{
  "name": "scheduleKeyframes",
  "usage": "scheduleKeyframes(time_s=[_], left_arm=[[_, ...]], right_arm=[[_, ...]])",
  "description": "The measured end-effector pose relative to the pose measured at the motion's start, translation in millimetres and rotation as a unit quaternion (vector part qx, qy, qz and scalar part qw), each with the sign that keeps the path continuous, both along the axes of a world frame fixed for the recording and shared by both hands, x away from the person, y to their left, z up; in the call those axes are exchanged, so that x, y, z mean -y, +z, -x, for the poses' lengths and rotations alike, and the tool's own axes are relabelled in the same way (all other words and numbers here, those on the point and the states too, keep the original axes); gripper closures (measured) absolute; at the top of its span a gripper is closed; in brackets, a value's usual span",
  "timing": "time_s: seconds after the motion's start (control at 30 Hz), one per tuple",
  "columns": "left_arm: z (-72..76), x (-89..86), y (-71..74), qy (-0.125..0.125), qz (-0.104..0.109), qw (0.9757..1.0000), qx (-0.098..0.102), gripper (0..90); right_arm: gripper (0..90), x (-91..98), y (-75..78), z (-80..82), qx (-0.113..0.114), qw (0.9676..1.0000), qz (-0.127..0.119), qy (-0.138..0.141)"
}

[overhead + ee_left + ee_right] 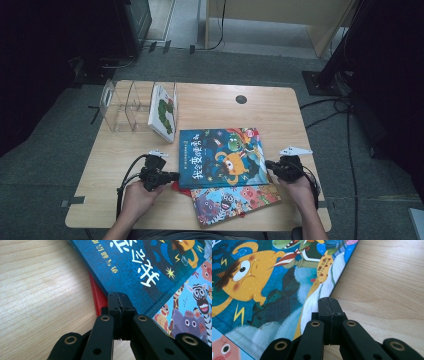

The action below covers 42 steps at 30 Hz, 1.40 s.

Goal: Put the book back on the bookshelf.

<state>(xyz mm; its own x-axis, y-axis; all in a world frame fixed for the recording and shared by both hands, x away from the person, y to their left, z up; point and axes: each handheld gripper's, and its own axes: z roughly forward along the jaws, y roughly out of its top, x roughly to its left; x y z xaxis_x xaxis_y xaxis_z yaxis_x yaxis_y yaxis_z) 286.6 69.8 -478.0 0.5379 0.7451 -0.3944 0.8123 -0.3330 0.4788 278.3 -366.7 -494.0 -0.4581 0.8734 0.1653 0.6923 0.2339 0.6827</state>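
Left gripper (172,176), jaws pressed together on nothing, tips at the left edge of the blue book (221,156), lower centre of the high view. Right gripper (270,164), jaws likewise pressed together and empty, tips at the book's right edge. The blue book lies flat at centre, overlapping a monster book (235,199) below it. Upper left: a clear rack (120,107) holding one upright book (163,112) on the table (215,100).
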Motion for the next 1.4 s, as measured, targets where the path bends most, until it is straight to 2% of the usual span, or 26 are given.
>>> scheduleKeyframes(time_s=[0.1, 0.23, 0.43, 0.47, 0.53, 0.6, 0.67, 0.7, 0.77, 1.0, 1.07, 1.17, 1.23, 1.4], left_arm=[[-4.4, -1.4, -0.3, 0.009, 0.003, 1.0, 0.002, 86.1], [-11.2, -5.7, 1.4, 0.018, 0.007, 0.9996, 0.02, 73.8], [-24.8, -10.1, -0.5, 0.028, 0.021, 0.9994, 0.007, 56.3], [-29.8, -10.1, -1.9, 0.026, 0.028, 0.9993, -0.003, 53.8], [-31.4, -9.8, -2.6, 0.026, 0.027, 0.9993, -0.002, 50.4], [-34.8, -6.1, -4.4, 0.022, 0.013, 0.9997, 0.0, 46.2], [-36.7, -3.6, -5.0, 0.022, 0.006, 0.9997, 0.006, 43.0], [-37.9, -3.1, -5.1, 0.021, 0.003, 0.9997, 0.009, 40.8], [-40.8, -2.6, -5.7, 0.022, 0.006, 0.9997, 0.005, 38.2], [-51.8, -3.4, -9.5, 0.017, 0.026, 0.9994, -0.017, 28.3], [-55.9, -3.0, -12.7, 0.019, 0.027, 0.999, -0.03, 25.7], [-57.1, -1.5, -13.3, 0.013, 0.022, 0.9994, -0.024, 25.7], [-58.0, 1.8, -13.0, 0.013, 0.029, 0.9994, -0.014, 25.7], [-60.1, 7.1, -15.9, 0.014, 0.038, 0.999, -0.019, 27.0]], right_arm=[[90.0, 0.3, -0.3, -1.8, 0.0, 1.0, -0.001, 0.002], [90.0, -0.3, -0.8, -7.2, 0.006, 1.0, -0.002, -0.002], [90.0, -0.9, -1.4, -14.5, 0.013, 0.9999, -0.004, -0.008], [90.0, -1.2, -1.5, -18.1, 0.015, 0.9998, -0.003, -0.008], [90.0, -1.4, -1.5, -20.1, 0.016, 0.9998, -0.004, -0.008], [90.0, -1.8, -0.8, -25.5, 0.024, 0.9997, 0.0, -0.003], [90.0, -1.3, -1.1, -28.7, 0.031, 0.9995, -0.008, -0.004], [90.0, -0.8, -1.1, -30.9, 0.026, 0.9996, -0.012, -0.007], [90.0, -0.4, -0.8, -36.6, 0.012, 0.9999, -0.008, -0.01], [90.0, -1.5, -2.2, -46.1, 0.012, 0.9997, -0.012, -0.019], [90.0, -1.6, -4.9, -46.6, 0.001, 0.9997, -0.008, -0.024], [90.0, -1.8, -5.5, -45.3, -0.002, 0.9996, -0.008, -0.027], [90.0, -1.9, -5.7, -42.3, 0.002, 0.9996, -0.007, -0.027], [90.0, -2.2, -6.0, -39.6, 0.002, 0.9997, -0.004, -0.025]])
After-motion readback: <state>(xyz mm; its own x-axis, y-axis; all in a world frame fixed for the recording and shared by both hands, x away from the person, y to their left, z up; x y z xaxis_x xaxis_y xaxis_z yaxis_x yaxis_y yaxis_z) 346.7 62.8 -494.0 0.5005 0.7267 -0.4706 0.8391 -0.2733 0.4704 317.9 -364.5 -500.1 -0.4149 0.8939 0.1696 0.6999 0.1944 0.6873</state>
